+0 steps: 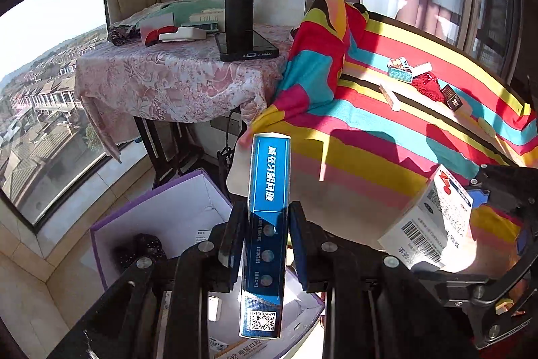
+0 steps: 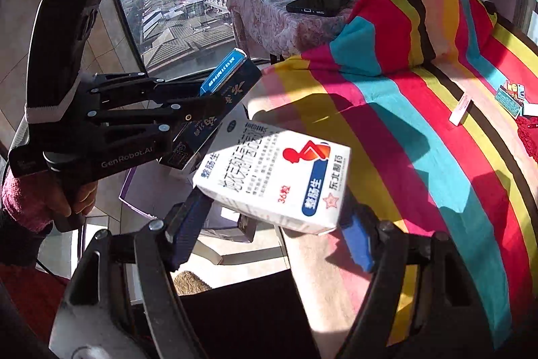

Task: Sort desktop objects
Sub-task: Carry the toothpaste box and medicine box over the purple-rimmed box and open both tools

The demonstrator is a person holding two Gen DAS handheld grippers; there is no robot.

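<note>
Left wrist view: the left gripper [image 1: 267, 224] is seen clamped on a long blue box [image 1: 267, 207], held upright by its narrow sides above a purple-rimmed carton [image 1: 161, 211] at seven o'clock. The pads [image 1: 235, 234] bite only the lower middle of the box, so much of its length stands free above them; a tilt toward the carton could let it pivot or slide out early.

In the right wrist view the right gripper [image 2: 269, 217] is closed across a white medicine box [image 2: 275, 177], gripped near its lower corners and canted. That shallow hold is judged the weaker one: a quick swing could twist the box loose onto the striped cloth [image 2: 420, 140] or the floor.

The two grippers are close together, the left gripper [image 2: 201, 110] at ten o'clock of the white box, so a clash above the carton is a risk if both are lowered at once. Small packets [image 1: 400, 71] at two o'clock, well apart, remain unsorted.
</note>
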